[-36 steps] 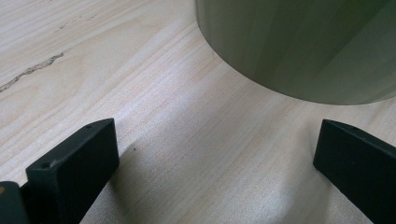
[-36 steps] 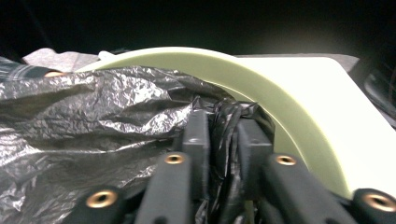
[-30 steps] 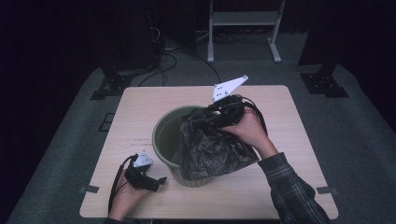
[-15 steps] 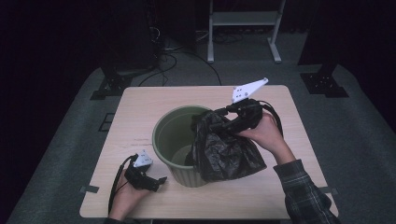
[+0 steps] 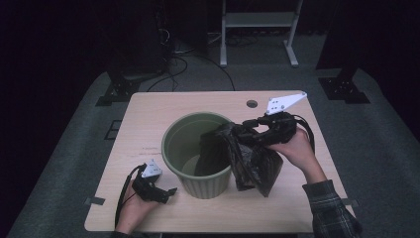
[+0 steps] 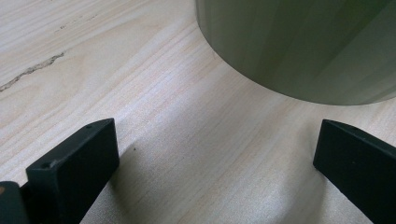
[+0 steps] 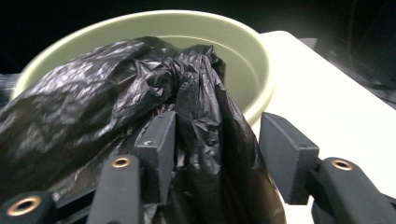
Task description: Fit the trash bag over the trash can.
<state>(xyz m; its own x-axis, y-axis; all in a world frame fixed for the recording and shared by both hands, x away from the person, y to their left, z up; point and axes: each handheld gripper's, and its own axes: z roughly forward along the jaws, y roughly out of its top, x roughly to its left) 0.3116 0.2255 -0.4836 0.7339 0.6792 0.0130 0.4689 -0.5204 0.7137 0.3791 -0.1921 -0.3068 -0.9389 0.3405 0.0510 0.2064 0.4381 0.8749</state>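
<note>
A green round bin (image 5: 167, 144) stands mid-table. A crumpled black plastic bag (image 5: 255, 161) drapes from inside it over its right rim and down the outside. My right gripper (image 5: 247, 128), held in a hand right of the bin, is shut on the bag's top fold. Its jaws have just been closing, and in the right gripper view the bag (image 7: 93, 102) bunches between them (image 7: 217, 140) in front of the bin (image 7: 140, 21). My left gripper (image 5: 168, 192) rests open on the table at the bin's lower left, with bare wood between its jaws (image 6: 215, 158) and the bin wall (image 6: 299, 46) just ahead.
The wooden table (image 5: 148, 114) has a small round hole (image 5: 252, 104) near its far edge. Beyond it, on dark carpet, are a white metal stand (image 5: 257, 29), cables and black stand bases.
My right hand has moved right and slightly down, drawing the bag off the bin's mouth and over its right rim. The left gripper has stayed still.
</note>
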